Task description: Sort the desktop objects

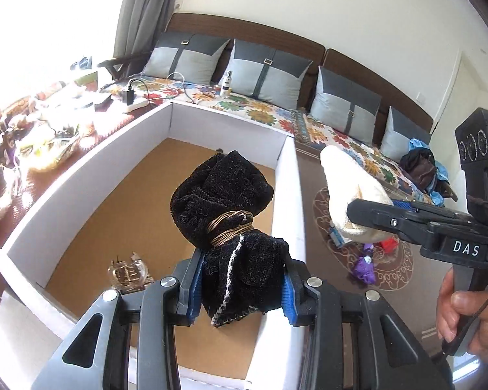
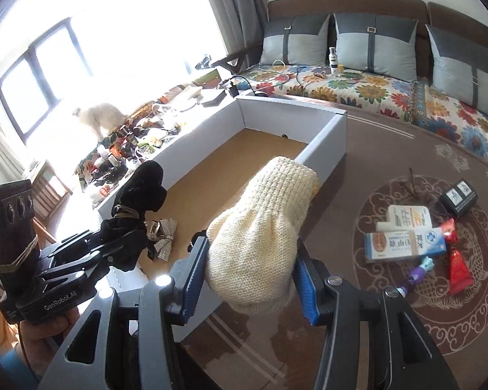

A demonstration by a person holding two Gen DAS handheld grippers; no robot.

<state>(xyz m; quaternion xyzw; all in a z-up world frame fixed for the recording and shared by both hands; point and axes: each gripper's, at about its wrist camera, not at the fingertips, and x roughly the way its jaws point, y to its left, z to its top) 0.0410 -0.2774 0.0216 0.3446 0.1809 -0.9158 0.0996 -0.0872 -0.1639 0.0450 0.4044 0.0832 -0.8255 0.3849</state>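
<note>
My left gripper (image 1: 240, 279) is shut on a black fuzzy cloth bundle (image 1: 224, 201) tied round the middle with a tan band, and holds it above the white box (image 1: 91, 169) with a brown floor. In the right wrist view that bundle (image 2: 143, 185) and the left gripper (image 2: 114, 247) hang over the box's near left part. My right gripper (image 2: 249, 279) is shut on a cream knitted glove (image 2: 263, 237), its blue pads pressing both sides, just over the box's right wall (image 2: 328, 139). The left wrist view shows the glove (image 1: 348, 178) sticking up from the right gripper (image 1: 367, 224).
Inside the box lie a clear hair clip (image 1: 127, 273) and a silver bow (image 2: 164, 237). On the brown patterned table (image 2: 374, 162) to the right lie toothpaste boxes (image 2: 403, 240), red packets (image 2: 458, 266), a purple toy (image 2: 416, 276) and a black case (image 2: 458, 196). Behind stands a flowered sofa (image 2: 358, 87).
</note>
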